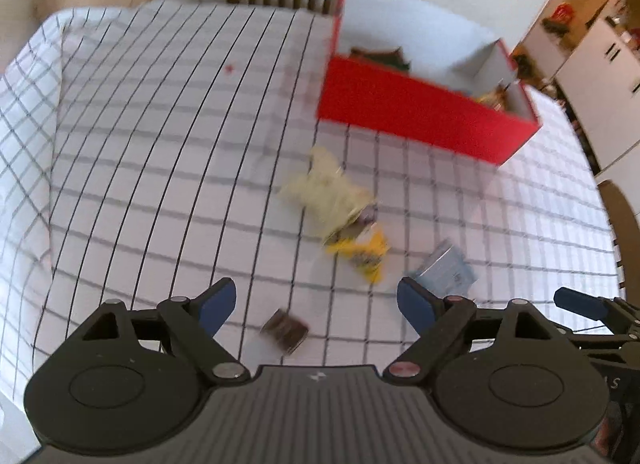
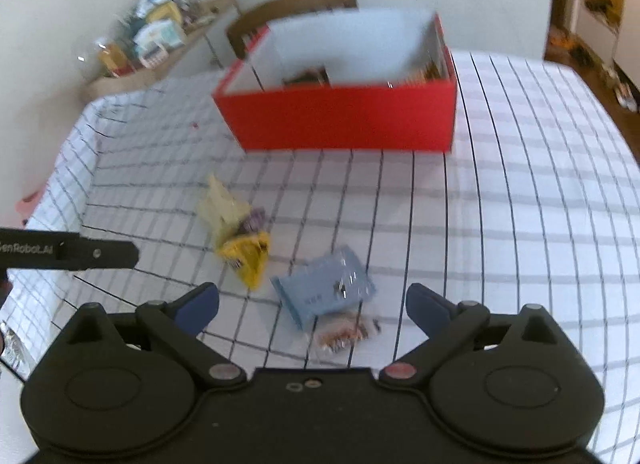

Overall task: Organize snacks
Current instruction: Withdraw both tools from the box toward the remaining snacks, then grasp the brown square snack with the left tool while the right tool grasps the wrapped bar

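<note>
- left wrist view: the left claw is spread wide and empty above a small brown ridged snack near the surface's near edge. a pale crinkly wrapper, a yellow packet and a flat blue pouch lie mid-surface; the red box stands toward the far right corner. the checked cloth is loose, so closing low could pinch it.
- right wrist view: the right claw is released, empty, over the blue pouch and a clear, perhaps pinkish, packet touching it. slick film may slip, or both come up together.
</note>
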### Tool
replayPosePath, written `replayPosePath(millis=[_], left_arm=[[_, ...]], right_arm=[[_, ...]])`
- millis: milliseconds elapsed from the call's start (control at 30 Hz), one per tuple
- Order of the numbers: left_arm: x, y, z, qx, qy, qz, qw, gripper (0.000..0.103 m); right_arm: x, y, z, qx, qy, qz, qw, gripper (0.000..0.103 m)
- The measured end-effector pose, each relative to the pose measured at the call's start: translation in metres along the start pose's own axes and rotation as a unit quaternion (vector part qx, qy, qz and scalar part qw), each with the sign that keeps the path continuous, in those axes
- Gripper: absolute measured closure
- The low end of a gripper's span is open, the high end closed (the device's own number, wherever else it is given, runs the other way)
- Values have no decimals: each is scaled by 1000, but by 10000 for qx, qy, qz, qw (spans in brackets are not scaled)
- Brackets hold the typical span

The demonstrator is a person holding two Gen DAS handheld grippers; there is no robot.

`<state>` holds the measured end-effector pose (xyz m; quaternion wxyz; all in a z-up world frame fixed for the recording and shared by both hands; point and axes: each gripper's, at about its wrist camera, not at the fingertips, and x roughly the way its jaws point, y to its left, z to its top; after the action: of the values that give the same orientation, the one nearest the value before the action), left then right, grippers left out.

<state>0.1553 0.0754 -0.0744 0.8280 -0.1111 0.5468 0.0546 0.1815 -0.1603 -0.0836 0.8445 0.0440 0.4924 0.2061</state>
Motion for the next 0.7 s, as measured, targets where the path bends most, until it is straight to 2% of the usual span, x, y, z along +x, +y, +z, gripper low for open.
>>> replayPosePath(millis=[267,400,700], left_arm=[[34,6,-20,90,462,201,9987,15],[49,10,-25,46,607,277,9978,15],[74,15,-31,-42,804,352,9961,16]], right_arm=[[34,2,-22,221,485,-255,9983,13],[46,-4,-25,301,646,-333,9969,22],[67,-8,-28,397,850,-493,9944,32]])
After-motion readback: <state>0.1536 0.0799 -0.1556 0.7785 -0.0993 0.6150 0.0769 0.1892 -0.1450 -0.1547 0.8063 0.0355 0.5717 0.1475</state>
